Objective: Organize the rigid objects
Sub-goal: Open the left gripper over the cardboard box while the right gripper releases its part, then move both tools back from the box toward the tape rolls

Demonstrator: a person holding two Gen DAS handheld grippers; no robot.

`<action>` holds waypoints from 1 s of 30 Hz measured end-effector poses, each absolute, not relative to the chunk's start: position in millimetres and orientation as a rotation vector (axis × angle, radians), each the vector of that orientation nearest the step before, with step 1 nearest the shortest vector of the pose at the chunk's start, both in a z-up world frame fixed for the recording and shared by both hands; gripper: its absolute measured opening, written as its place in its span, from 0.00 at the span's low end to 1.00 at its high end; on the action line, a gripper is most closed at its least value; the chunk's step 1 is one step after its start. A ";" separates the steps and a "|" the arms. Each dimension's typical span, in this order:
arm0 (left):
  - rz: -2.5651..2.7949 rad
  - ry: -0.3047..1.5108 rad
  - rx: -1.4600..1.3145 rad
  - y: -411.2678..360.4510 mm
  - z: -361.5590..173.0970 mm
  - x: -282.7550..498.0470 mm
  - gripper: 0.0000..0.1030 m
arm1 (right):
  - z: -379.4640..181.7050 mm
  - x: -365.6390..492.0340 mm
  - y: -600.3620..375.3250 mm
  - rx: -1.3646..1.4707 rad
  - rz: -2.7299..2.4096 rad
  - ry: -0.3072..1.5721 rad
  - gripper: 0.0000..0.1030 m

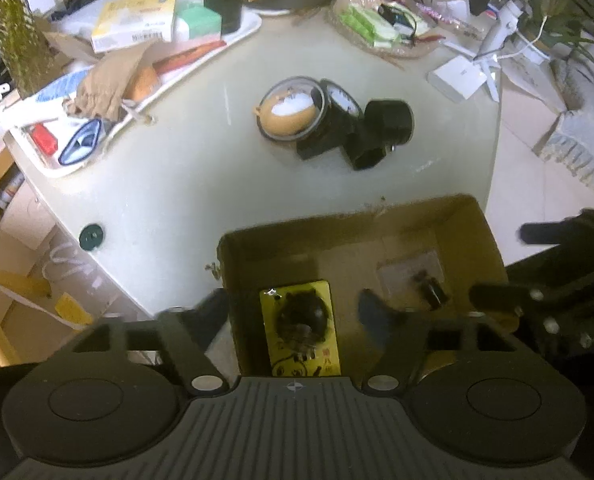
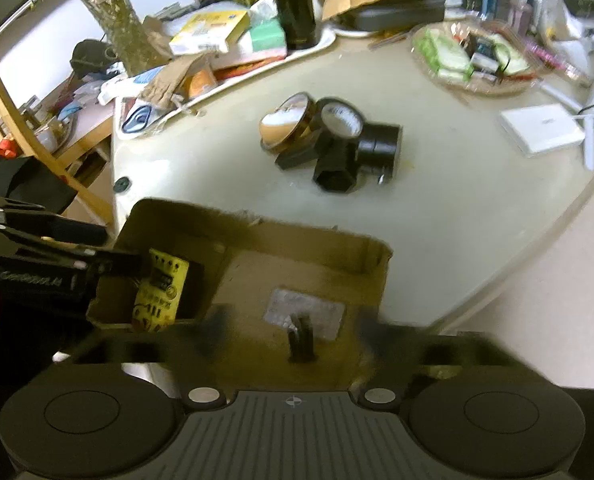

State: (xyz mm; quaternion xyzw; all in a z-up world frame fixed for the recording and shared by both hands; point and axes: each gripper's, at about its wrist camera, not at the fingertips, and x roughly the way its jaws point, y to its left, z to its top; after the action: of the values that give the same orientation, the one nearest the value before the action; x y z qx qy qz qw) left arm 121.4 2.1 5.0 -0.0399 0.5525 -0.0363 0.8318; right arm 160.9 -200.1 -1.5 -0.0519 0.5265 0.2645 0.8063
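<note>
A cardboard box (image 1: 469, 220) sits at the table's near edge; it also shows in the right wrist view (image 2: 257, 228). A yellow packaged part (image 1: 299, 328) lies in its left side, seen too in the right wrist view (image 2: 159, 292). A small clear bag with a black part (image 1: 421, 280) lies in the right side, also in the right wrist view (image 2: 305, 316). My left gripper (image 1: 297, 316) is open over the yellow package. My right gripper (image 2: 293, 328) is open over the bag. On the table stand a brown tape roll (image 1: 289, 110), a black tape roll (image 1: 339, 114) and black plastic parts (image 1: 381, 132).
A white tray (image 1: 109, 92) of clutter lies at the left back. A wicker basket (image 1: 381, 28) of packets and a white box (image 1: 459, 76) sit at the back right. The table edge falls to the floor on the right (image 1: 537, 184).
</note>
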 end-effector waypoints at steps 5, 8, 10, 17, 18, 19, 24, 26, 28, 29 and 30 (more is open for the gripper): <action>-0.077 1.178 -0.076 0.4 6.5 121.9 0.73 | -1.5 164.0 -200.8 -0.127 0.551 1.138 1.00; -0.076 1.183 -0.071 -0.2 6.4 122.4 0.73 | -2.0 164.5 -201.0 -0.128 0.546 1.143 1.00; -0.077 1.186 -0.067 -0.6 6.2 122.5 0.73 | -2.7 163.6 -201.4 -0.133 0.543 1.144 1.00; -0.077 1.188 -0.057 -2.3 7.5 122.6 0.73 | -2.8 164.3 -203.1 -0.133 0.531 1.148 1.00; -0.078 1.188 -0.055 -2.5 7.6 122.7 0.73 | -2.7 164.5 -203.3 -0.131 0.529 1.149 1.00; -0.078 1.187 -0.054 -2.7 7.7 122.7 0.73 | -2.9 164.8 -203.5 -0.131 0.528 1.150 1.00; -0.075 1.185 -0.051 -2.9 7.9 122.7 0.73 | -3.5 166.2 -204.7 -0.127 0.518 1.152 1.00; -0.074 1.184 -0.051 -3.3 8.3 122.7 0.73 | -3.3 166.1 -205.1 -0.126 0.516 1.153 1.00; -0.073 1.183 -0.050 -3.3 8.6 123.0 0.73 | -3.1 166.4 -205.3 -0.128 0.516 1.151 1.00; -0.074 1.183 -0.050 -3.2 8.6 123.2 0.73 | -3.0 166.5 -205.4 -0.128 0.516 1.151 1.00; -0.074 1.183 -0.050 -3.1 8.6 123.4 0.73 | -3.0 166.6 -205.5 -0.128 0.517 1.152 1.00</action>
State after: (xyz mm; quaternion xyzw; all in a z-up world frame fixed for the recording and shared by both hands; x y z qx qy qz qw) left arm 123.4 -3.1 8.6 -0.0236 0.5575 -0.0349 0.8291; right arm 166.6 -205.5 -3.0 -0.0596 0.5381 0.2414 0.8053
